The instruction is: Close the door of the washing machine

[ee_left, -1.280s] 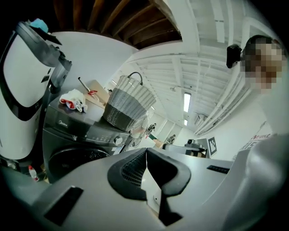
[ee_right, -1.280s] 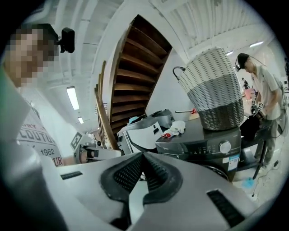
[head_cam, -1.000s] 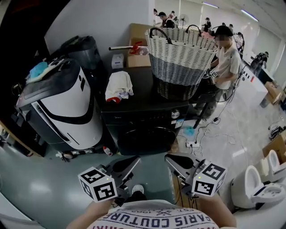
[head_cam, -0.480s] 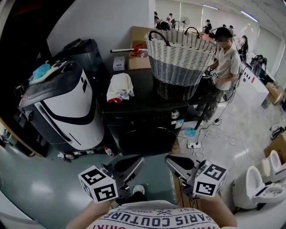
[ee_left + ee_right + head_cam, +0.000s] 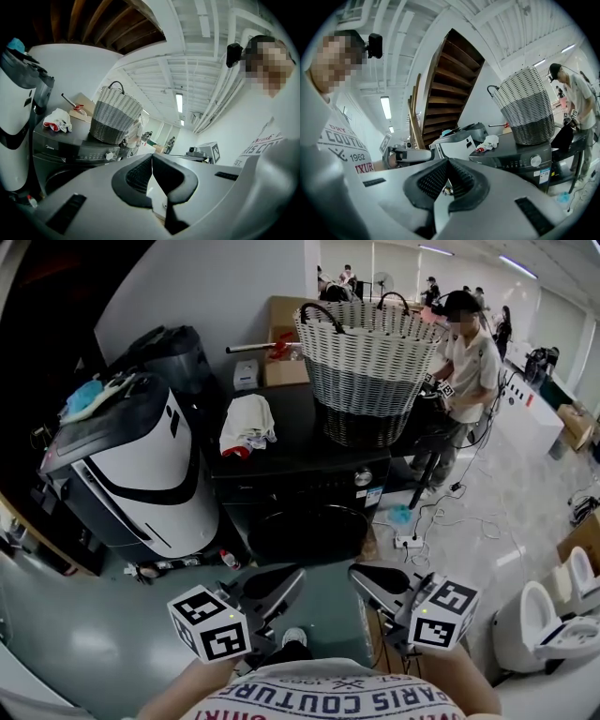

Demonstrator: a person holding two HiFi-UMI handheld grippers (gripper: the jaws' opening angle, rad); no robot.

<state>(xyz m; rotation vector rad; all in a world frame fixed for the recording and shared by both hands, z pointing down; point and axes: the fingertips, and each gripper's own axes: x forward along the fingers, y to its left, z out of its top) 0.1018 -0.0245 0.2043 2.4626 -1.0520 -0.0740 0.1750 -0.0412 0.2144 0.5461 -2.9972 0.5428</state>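
Both pinched shut and empty, the left claw (image 5: 294, 574) and right claw (image 5: 355, 572) point forward side by side, with the round dark door (image 5: 307, 533) of the black washing machine (image 5: 292, 448) straight ahead between them, neither nearer.

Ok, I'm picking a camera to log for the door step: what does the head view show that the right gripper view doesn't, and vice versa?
Head view only: the round door, and a power strip on the floor. Right gripper view only: a wooden staircase, and the right gripper with its jaws together, nothing between them. Both: the washer, with the basket and cloth on top.
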